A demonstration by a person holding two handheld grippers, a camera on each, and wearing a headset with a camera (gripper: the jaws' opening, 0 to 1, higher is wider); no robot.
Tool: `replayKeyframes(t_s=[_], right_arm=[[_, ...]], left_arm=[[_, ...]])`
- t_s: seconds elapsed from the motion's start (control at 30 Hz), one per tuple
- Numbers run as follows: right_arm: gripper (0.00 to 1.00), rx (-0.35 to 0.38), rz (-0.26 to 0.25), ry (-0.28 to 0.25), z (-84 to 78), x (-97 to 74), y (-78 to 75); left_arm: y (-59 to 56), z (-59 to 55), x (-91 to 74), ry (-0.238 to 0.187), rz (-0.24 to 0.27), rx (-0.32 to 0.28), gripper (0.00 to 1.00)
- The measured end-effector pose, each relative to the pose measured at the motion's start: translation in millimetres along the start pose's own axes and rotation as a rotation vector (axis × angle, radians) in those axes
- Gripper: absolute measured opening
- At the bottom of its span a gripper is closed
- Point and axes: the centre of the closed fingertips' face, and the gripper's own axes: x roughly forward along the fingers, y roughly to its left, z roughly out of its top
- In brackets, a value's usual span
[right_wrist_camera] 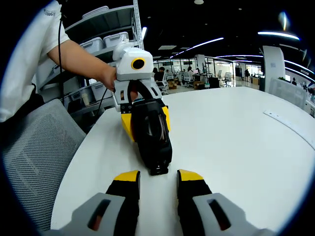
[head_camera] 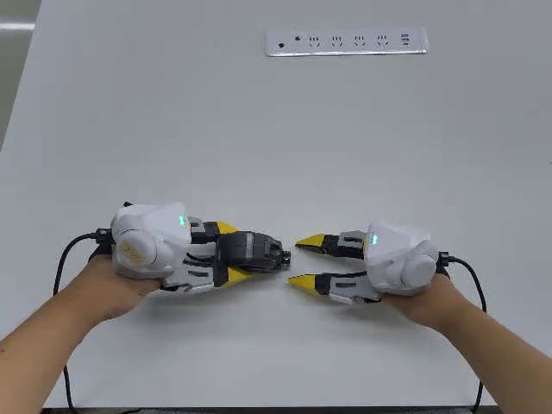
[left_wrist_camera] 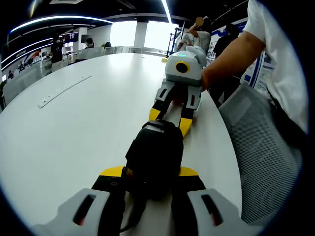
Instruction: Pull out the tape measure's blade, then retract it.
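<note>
I am clamping the tape measure in my left gripper near the table's front edge, its long axis aiming at my right gripper. That one is gaping empty, just beside the nose.

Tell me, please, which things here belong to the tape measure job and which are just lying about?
Job in hand:
- tape measure, clamped in the left claw
- right claw, open, facing it

Lying about:
- power strip on the table's far side
- mesh chair beside the table
</note>
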Motion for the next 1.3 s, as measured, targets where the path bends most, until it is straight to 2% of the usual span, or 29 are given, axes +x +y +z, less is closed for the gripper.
replayKeyframes(t_s=[0.23, 0.47, 0.7, 0.93, 1.3], right_arm=[[0.25, -0.012, 0.008, -0.003, -0.8, 3.7, -6.2], [0.2, -0.041, 0.018, -0.006, 0.1, 6.9, -5.3], [0.19, -0.045, 0.025, -0.014, 0.9, 9.8, -6.0], [0.14, -0.057, 0.055, -0.019, 1.5, 11.3, -2.3], [0.14, -0.041, 0.103, -0.021, 2.1, 12.2, -3.6]], left_arm=[[-0.1, 0.2, 0.1, 0.009, 0.005, 0.001, 0.32], [0.4, 0.3, -0.2, 0.009, 0.008, 0.001, 0.32], [0.8, 0.0, 0.0, 0.008, 0.01, -0.001, 0.32], [0.5, -0.3, 0.2, 0.007, 0.006, 0.002, 0.32], [0.6, -2.3, 0.6, 0.013, 0.002, 0.013, 0.32]])
